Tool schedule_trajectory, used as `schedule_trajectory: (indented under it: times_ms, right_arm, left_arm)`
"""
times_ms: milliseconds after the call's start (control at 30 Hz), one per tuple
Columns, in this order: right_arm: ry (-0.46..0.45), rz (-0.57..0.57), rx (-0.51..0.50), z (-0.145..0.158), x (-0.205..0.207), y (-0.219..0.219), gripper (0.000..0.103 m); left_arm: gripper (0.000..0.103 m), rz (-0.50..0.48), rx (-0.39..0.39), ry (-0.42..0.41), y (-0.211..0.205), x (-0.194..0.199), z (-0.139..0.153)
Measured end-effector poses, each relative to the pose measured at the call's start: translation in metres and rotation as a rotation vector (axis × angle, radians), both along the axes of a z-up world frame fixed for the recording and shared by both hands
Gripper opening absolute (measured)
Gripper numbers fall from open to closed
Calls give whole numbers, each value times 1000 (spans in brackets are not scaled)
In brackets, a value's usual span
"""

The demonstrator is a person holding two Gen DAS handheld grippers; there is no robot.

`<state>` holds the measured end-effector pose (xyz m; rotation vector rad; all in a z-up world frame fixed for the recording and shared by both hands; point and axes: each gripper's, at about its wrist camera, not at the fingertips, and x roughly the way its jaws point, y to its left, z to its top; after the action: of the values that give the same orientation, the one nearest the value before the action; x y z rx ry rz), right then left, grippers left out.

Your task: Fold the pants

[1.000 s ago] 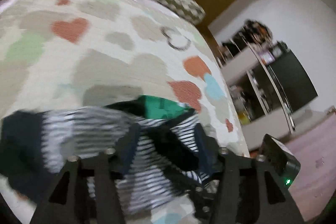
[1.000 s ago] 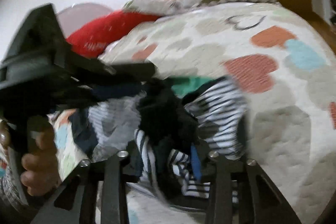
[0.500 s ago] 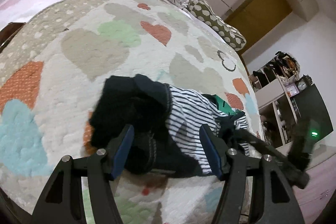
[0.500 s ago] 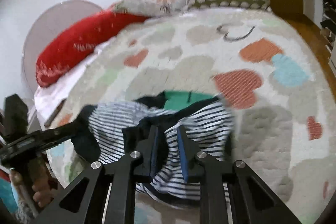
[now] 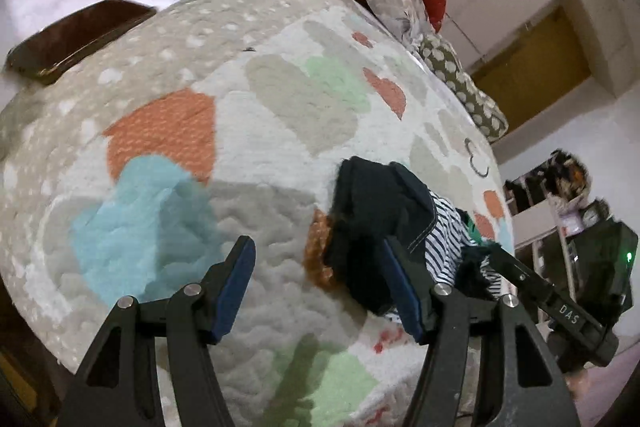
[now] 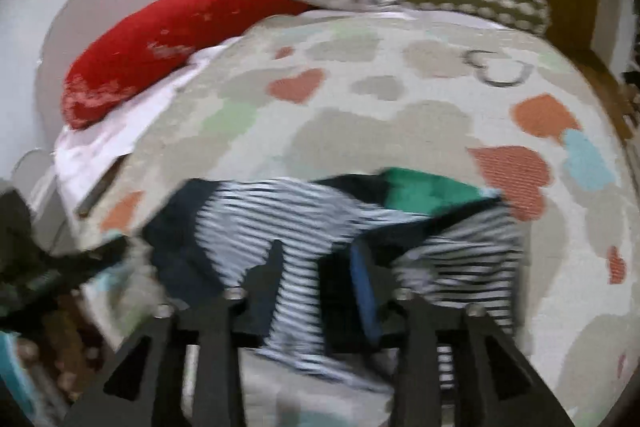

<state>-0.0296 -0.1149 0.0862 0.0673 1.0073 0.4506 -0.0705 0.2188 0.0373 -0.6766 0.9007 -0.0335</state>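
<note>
The bedspread [image 5: 280, 115] with its pastel hearts fills most of both views, and I have red pillows [image 6: 168, 39] and patterned cushions banked along the top of the frame. A dark phone-like slab [image 5: 76, 39] lies at the upper left of my left view, well apart from the work.

The pants [image 6: 288, 223] are the striped navy-and-white garment with dark cuffs and a green patch, bunched in the lower middle of my right view and at the right centre of my left view [image 5: 396, 227]. They lie on the bedspread in a rumpled heap with layers crossing each other; I would not call any fold clean yet. My judgement is that the task is early: the legs need spreading flat and aligning before a real fold, and all of that is left.

My left gripper [image 5: 320, 279] sits at the bottom of its view, jaws standing about halfway apart with only bare bedspread between them; the dark cuff lies just beside or against the outer side of its right-hand finger, not gripped. My right gripper [image 6: 320, 267] is low in its blurred view, its jaws opening, striped fabric between the fingers, and I see no pinch on it. The right gripper also shows at the lower right of my left view.
</note>
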Motion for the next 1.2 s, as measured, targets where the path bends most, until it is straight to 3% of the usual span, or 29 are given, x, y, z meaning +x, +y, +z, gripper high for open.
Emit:
schedule_trajectory:
  times_ms: [33, 233, 333, 533, 600, 633, 667, 767, 900, 1033, 1133, 1167, 1200]
  right_arm:
    - [15, 24, 11, 3, 1, 13, 56]
    - [77, 161, -9, 2, 11, 102, 70]
    - [86, 215, -150, -12, 18, 151, 74]
    - [168, 204, -401, -54, 34, 201, 85]
    - [159, 205, -446, -61, 34, 207, 85]
    - [145, 216, -451, -59, 32, 208, 75]
    - [134, 216, -445, -55, 31, 205, 55]
    - [139, 176, -360, -39, 31, 183, 37]
    - [139, 148, -208, -20, 29, 148, 34]
    - [179, 138, -90, -9, 33, 131, 34]
    - [210, 127, -14, -5, 35, 123, 34]
    - [217, 124, 6, -4, 36, 119, 34]
    - [222, 120, 32, -1, 36, 114, 34]
  left_arm:
    - [63, 11, 1, -9, 5, -6, 2]
    - [64, 68, -39, -37, 33, -27, 6]
    - [63, 78, -74, -38, 42, -36, 2]
    - [64, 52, -117, -19, 42, -39, -9]
    - [64, 39, -124, -16, 40, -40, -10]
    - [64, 33, -123, -19, 38, -41, -10]
    - [64, 27, -123, -20, 37, -42, -10]
    - [64, 12, -135, -20, 31, -41, -11]
    - [64, -39, -103, -46, 9, -33, -5]
    - [75, -136, -5, -108, -30, -18, 3]
    - [76, -203, 74, -124, -59, 0, 3]
    - [75, -220, 93, -124, -67, 6, 4]
    - [60, -241, 103, -123, -75, 11, 6]
